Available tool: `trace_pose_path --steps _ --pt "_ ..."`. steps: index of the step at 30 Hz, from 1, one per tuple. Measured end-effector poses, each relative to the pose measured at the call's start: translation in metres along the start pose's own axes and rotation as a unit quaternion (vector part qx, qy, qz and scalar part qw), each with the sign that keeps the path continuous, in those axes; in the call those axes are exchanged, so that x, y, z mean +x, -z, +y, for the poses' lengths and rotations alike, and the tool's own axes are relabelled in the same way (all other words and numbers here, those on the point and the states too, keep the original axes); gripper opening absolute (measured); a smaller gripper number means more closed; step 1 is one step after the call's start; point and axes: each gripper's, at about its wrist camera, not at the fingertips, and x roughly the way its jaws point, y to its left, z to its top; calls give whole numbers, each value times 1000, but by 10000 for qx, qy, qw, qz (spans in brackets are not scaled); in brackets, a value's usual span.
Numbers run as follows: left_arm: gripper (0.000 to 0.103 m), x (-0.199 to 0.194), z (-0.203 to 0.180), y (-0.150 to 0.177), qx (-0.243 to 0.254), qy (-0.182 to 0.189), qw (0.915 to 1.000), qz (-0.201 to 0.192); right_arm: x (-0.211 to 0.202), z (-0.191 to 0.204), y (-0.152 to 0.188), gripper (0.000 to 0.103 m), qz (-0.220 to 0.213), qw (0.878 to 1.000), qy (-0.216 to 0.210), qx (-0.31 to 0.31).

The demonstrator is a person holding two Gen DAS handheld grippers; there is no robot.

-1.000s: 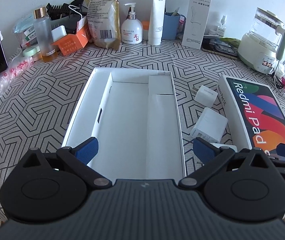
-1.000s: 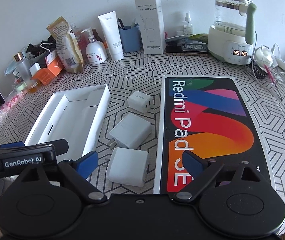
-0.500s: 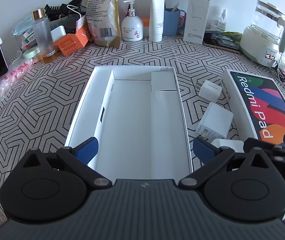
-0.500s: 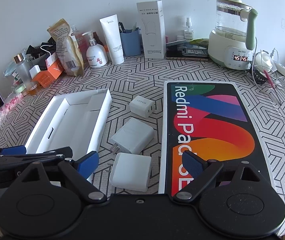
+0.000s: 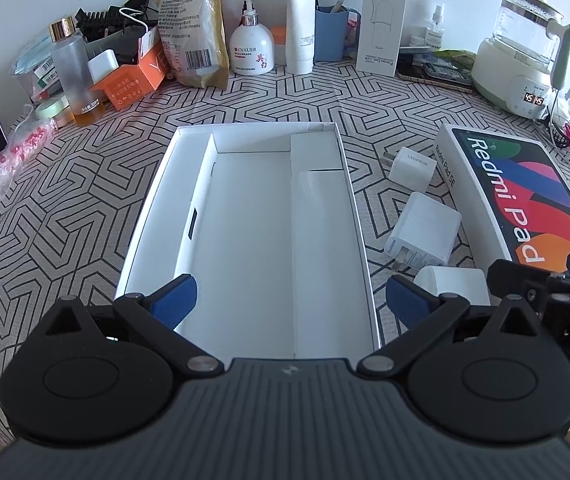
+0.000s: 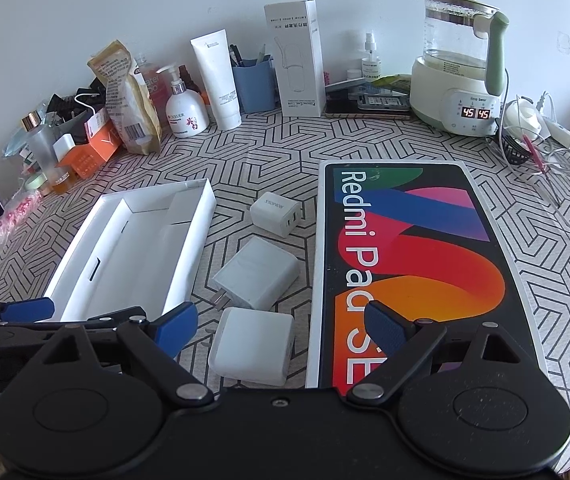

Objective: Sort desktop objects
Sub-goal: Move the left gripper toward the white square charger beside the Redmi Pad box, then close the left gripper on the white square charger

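An open white box tray (image 5: 165, 184) (image 6: 201, 232) with inner dividers lies on the patterned tablecloth. Three white chargers lie in a row between it and the colourful Redmi Pad box lid (image 6: 413, 256) (image 5: 525, 184): a small one (image 6: 275, 216) (image 5: 411, 168) farthest, a middle one (image 6: 257, 274) (image 5: 425, 232), a near one (image 6: 253, 346) (image 5: 451, 284). My left gripper (image 5: 291, 298) hangs open over the tray's near end, holding nothing. My right gripper (image 6: 281, 326) hangs open above the near charger, not touching it.
Along the back wall stand a snack bag (image 5: 189, 24), a pump bottle (image 5: 251, 50), a white tube (image 5: 301, 20), a blue pen cup (image 5: 331, 34), a tall white carton (image 5: 383, 16) and a kettle (image 6: 461, 64). Cables (image 6: 549, 152) lie at the right edge.
Both grippers have drawn back and up a little, so the tray, chargers and lid sit slightly farther off. Both stay open and nothing on the table has moved.
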Motion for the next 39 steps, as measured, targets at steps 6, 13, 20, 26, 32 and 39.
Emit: trace_pose_path --steps 6,13,20,26,32,39 --pt "103 3 -1 1 20 -51 10000 40 1 1 0 94 3 10000 -21 -32" --pt "103 4 -9 1 162 67 9998 51 1 -8 -4 94 -50 9998 27 166" --pt "101 3 -37 2 650 615 9958 -179 -1 -19 -9 94 -113 9990 78 414" --pt "92 -2 -57 8 1044 968 9896 -199 0 -26 -8 94 -85 9987 59 491" --pt "73 -3 -67 9 1187 1342 9836 -192 1 -33 -8 94 -58 9984 40 568" --pt "61 12 -80 14 1395 1355 9809 -23 12 -45 -8 87 108 9977 10 670"
